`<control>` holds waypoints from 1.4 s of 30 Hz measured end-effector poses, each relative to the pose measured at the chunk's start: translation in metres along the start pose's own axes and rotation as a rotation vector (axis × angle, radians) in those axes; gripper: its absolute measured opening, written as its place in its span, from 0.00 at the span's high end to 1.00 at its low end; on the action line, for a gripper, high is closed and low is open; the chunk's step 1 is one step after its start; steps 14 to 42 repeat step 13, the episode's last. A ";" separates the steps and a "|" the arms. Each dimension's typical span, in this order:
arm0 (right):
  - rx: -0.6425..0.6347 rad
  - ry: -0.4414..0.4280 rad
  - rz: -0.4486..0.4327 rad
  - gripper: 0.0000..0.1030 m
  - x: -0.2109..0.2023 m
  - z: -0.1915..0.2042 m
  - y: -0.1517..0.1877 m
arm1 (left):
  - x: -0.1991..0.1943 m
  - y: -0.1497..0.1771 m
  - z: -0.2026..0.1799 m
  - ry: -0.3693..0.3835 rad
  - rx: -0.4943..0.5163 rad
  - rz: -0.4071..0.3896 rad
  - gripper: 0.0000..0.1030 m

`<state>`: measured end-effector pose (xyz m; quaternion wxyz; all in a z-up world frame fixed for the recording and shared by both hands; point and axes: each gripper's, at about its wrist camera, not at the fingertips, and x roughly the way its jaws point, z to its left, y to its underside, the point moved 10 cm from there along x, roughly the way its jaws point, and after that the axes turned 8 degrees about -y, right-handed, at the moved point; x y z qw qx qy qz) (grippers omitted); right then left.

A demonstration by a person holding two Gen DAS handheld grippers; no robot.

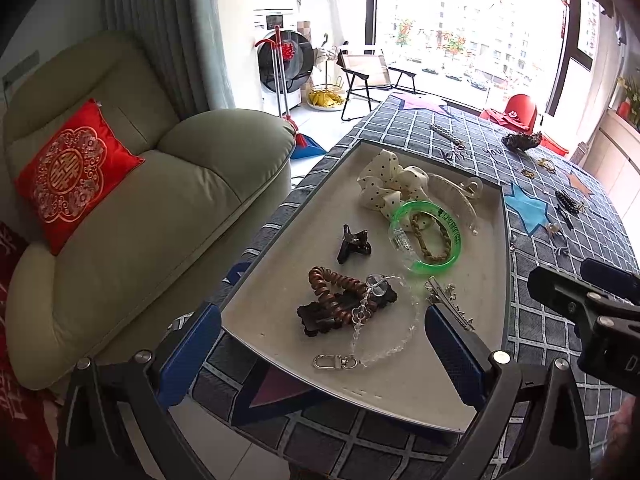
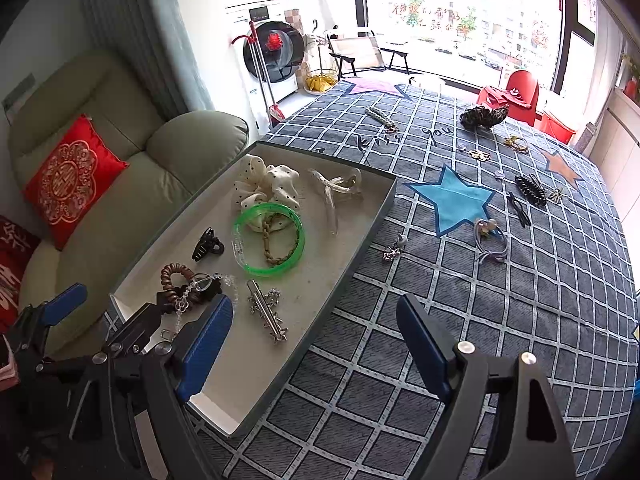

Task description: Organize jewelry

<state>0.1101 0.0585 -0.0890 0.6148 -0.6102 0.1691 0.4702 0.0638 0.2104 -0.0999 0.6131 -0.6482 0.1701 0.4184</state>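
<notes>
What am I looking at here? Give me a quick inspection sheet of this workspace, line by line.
Surface: table under a grey checked cloth with star patches.
Job's things: shallow tray holding a green bangle, polka-dot scrunchie, black claw clip, silver barrette, brown coil tie and clear bead chain.
Clutter: loose pieces on the cloth, among them a leopard scrunchie, black comb clip and lilac hair tie.
Grippers: left gripper open over the tray's near end; right gripper open, empty.
Cables: nothing seen.
Surroundings: green sofa, red cushion, washing machine, bright window.
</notes>
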 end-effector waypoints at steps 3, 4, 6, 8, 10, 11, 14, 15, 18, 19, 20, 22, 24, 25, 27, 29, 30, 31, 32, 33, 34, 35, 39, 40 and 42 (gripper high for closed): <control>0.000 -0.003 0.002 0.16 0.001 0.001 0.001 | 0.002 0.000 0.000 0.003 -0.007 0.008 0.01; -0.001 -0.004 0.003 0.16 0.002 0.001 0.002 | 0.002 0.000 0.001 0.003 -0.009 0.008 0.01; -0.001 -0.005 0.003 0.16 0.002 0.001 0.001 | 0.001 -0.001 0.001 0.000 -0.007 -0.001 0.01; -0.001 -0.006 0.004 0.16 0.003 0.001 0.002 | 0.001 -0.001 0.001 0.000 -0.001 -0.007 0.01; -0.001 -0.006 0.004 0.16 0.003 0.001 0.002 | 0.001 -0.001 0.001 0.001 0.001 -0.008 0.01; 0.000 -0.006 0.005 0.16 0.003 0.001 0.002 | 0.001 -0.001 0.001 0.002 0.000 -0.007 0.01; 0.000 -0.007 0.005 0.16 0.004 0.001 0.002 | 0.001 -0.001 0.000 0.003 -0.002 -0.005 0.01; 0.000 -0.007 0.005 0.16 0.004 0.001 0.002 | 0.001 -0.001 0.000 0.003 -0.002 -0.005 0.01; 0.000 -0.007 0.005 0.16 0.004 0.001 0.002 | 0.001 -0.001 0.000 0.003 -0.002 -0.005 0.01; 0.000 -0.007 0.005 0.16 0.004 0.001 0.002 | 0.001 -0.001 0.000 0.003 -0.002 -0.005 0.01; 0.000 -0.007 0.005 0.16 0.004 0.001 0.002 | 0.001 -0.001 0.000 0.003 -0.002 -0.005 0.01; 0.000 -0.007 0.005 0.16 0.004 0.001 0.002 | 0.001 -0.001 0.000 0.003 -0.002 -0.005 0.01; 0.000 -0.007 0.005 0.16 0.004 0.001 0.002 | 0.001 -0.001 0.000 0.003 -0.002 -0.005 0.01; 0.000 -0.007 0.005 0.16 0.004 0.001 0.002 | 0.001 -0.001 0.000 0.003 -0.002 -0.005 0.01; 0.000 -0.007 0.005 0.16 0.004 0.001 0.002 | 0.001 -0.001 0.000 0.003 -0.002 -0.005 0.01; 0.000 -0.007 0.005 0.16 0.004 0.001 0.002 | 0.001 -0.001 0.000 0.003 -0.002 -0.005 0.01; 0.000 -0.007 0.005 0.16 0.004 0.001 0.002 | 0.001 -0.001 0.000 0.003 -0.002 -0.005 0.01; 0.000 -0.007 0.005 0.16 0.004 0.001 0.002 | 0.001 -0.001 0.000 0.003 -0.002 -0.005 0.01; 0.000 -0.007 0.005 0.16 0.004 0.001 0.002 | 0.001 -0.001 0.000 0.003 -0.002 -0.005 0.01; 0.000 -0.007 0.005 0.16 0.004 0.001 0.002 | 0.001 -0.001 0.000 0.003 -0.002 -0.005 0.01; 0.000 -0.007 0.005 0.16 0.004 0.001 0.002 | 0.001 -0.001 0.000 0.003 -0.002 -0.005 0.01; 0.000 -0.007 0.005 0.16 0.004 0.001 0.002 | 0.001 -0.001 0.000 0.003 -0.002 -0.005 0.01; 0.000 -0.007 0.005 0.16 0.004 0.001 0.002 | 0.001 -0.001 0.000 0.003 -0.002 -0.005 0.01; 0.000 -0.007 0.005 0.16 0.004 0.001 0.002 | 0.001 -0.001 0.000 0.003 -0.002 -0.005 0.01; 0.000 -0.007 0.005 0.16 0.004 0.001 0.002 | 0.001 -0.001 0.000 0.003 -0.002 -0.005 0.01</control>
